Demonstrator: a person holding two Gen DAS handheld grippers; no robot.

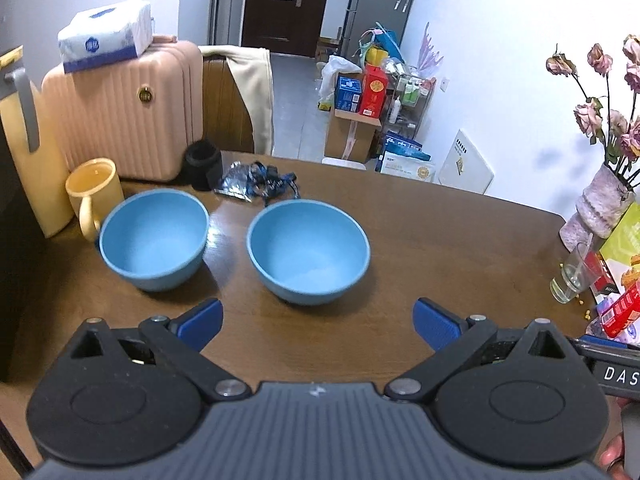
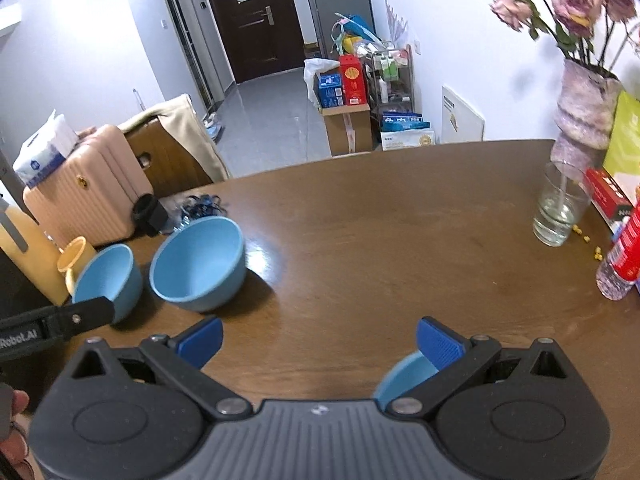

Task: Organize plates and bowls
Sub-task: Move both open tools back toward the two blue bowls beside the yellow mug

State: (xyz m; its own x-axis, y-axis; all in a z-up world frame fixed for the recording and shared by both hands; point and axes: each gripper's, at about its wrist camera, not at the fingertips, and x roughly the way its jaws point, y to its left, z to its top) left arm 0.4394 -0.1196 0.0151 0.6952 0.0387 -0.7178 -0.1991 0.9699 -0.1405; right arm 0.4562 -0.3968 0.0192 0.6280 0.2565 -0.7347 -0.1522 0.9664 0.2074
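Observation:
Two light blue bowls stand upright side by side on the brown wooden table (image 1: 440,240). The left bowl (image 1: 154,238) sits beside a yellow mug; the right bowl (image 1: 308,250) lies straight ahead of my left gripper (image 1: 318,322), which is open and just short of its near rim. In the right wrist view the same bowls (image 2: 108,280) (image 2: 198,262) are at the left. My right gripper (image 2: 320,340) is open over bare table. A light blue curved piece (image 2: 404,378), another dish, shows under its right finger, mostly hidden.
A yellow mug (image 1: 94,194) and a yellow jug (image 1: 28,152) stand left of the bowls. A black cylinder (image 1: 203,164) and a blue lanyard (image 1: 260,182) lie behind them. At the right are a glass (image 2: 560,208), a vase of flowers (image 2: 584,116), a bottle (image 2: 620,256) and boxes.

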